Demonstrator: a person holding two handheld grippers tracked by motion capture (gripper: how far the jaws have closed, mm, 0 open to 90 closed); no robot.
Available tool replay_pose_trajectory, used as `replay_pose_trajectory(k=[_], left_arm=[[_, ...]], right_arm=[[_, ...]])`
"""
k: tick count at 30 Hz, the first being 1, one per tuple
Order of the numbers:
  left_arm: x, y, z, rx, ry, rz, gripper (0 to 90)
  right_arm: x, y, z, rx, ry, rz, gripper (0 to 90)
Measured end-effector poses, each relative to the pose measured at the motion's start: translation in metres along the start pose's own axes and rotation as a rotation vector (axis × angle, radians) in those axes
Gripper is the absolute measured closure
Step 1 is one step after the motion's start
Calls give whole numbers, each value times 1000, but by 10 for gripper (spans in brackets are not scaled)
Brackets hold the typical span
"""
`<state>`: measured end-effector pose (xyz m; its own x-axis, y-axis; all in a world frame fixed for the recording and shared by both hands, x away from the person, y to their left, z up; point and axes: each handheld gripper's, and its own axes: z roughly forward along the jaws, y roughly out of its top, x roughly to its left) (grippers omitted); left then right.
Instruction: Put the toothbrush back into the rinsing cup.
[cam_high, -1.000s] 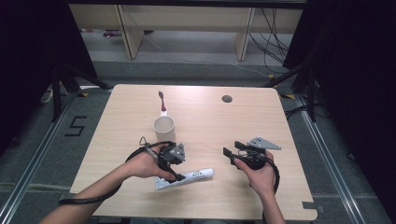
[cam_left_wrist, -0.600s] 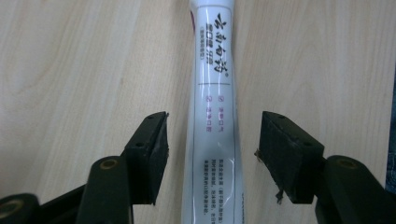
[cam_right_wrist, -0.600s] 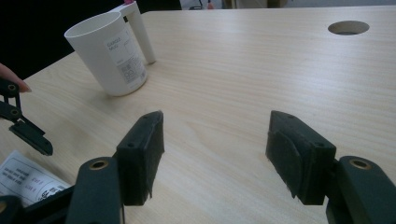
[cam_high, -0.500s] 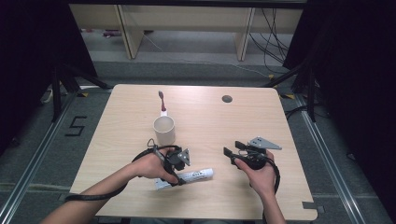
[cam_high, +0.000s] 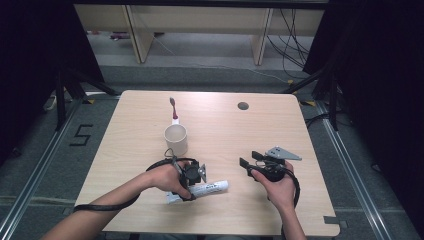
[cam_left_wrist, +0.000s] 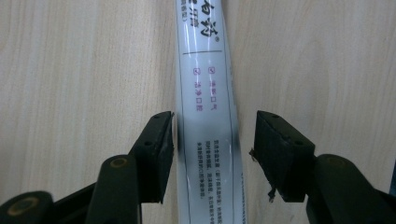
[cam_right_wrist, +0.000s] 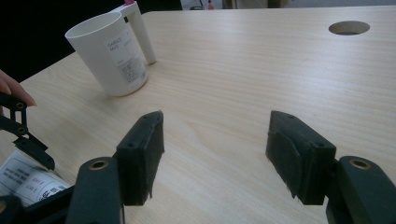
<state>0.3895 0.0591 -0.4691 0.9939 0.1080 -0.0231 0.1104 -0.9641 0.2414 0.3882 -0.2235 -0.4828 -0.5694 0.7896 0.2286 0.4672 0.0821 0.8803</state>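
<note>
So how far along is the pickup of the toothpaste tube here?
Done: the left hand-held gripper is down over the toothpaste tube, which lies flat on the table. In hand: its jaws have just been closing, one pad at the tube's edge, the other still apart. Left: closing fully and lifting. The right hand-held gripper waits open, and the cup stands untouched.

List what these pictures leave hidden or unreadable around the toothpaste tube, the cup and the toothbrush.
- Toothpaste tube: both ends cut off by the left gripper view's edges; in the high view the left hand and left gripper cover its middle.
- Tube print: too small and blurred to read.
- Toothbrush: its lower handle sits behind the cup in the high view.
- Cup label: fine print too small in the right gripper view.
</note>
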Motion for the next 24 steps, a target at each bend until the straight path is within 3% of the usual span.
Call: replay_pose_trajectory(k=[6,19,20,24], left_arm=[[1,2,4,34,-12,8,491],[2,7,12,75,-7,28,528],[2,8,12,78,-9,30,528],[2,8,12,83,-3,35,536]], right_arm=[[2,0,1,7,13,21,374],[0,0,0,-1,3,1,374],[2,0,0,8,8,35,374],[3,0,-1,13,3,41,374]])
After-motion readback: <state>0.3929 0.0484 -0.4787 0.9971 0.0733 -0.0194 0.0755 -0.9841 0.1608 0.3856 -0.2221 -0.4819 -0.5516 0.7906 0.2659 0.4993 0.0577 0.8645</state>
